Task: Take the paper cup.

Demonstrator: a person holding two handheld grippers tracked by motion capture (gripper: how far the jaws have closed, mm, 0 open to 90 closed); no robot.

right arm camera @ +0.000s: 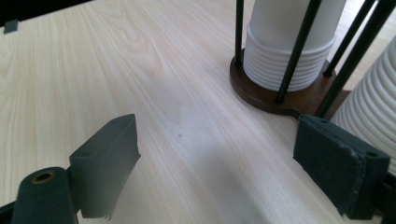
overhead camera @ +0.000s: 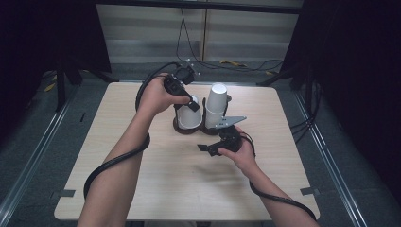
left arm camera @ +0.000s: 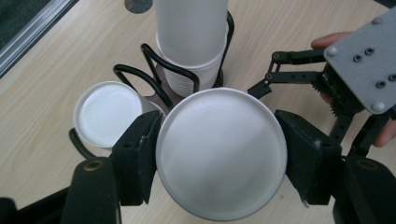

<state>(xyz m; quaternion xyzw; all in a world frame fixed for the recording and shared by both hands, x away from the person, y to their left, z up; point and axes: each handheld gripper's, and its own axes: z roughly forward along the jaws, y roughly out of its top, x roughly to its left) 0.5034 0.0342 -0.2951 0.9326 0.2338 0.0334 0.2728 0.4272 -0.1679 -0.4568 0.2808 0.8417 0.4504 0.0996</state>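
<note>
Our left gripper (left arm camera: 219, 154) has its jaws clamped on an upturned white cup (left arm camera: 221, 151), its axis pointing straight down above the wire cup rack (left arm camera: 159, 81). Our right gripper (right arm camera: 224, 163), jaws wide and empty, waits beside the rack's wooden base (right arm camera: 275, 100) on the surface (right arm camera: 116, 70).

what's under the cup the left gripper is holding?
Below the held cup only table shows at its edges; the cup covers what lies straight beneath. Beside it stand a short cup stack and a taller stack in the wire holder.
</note>
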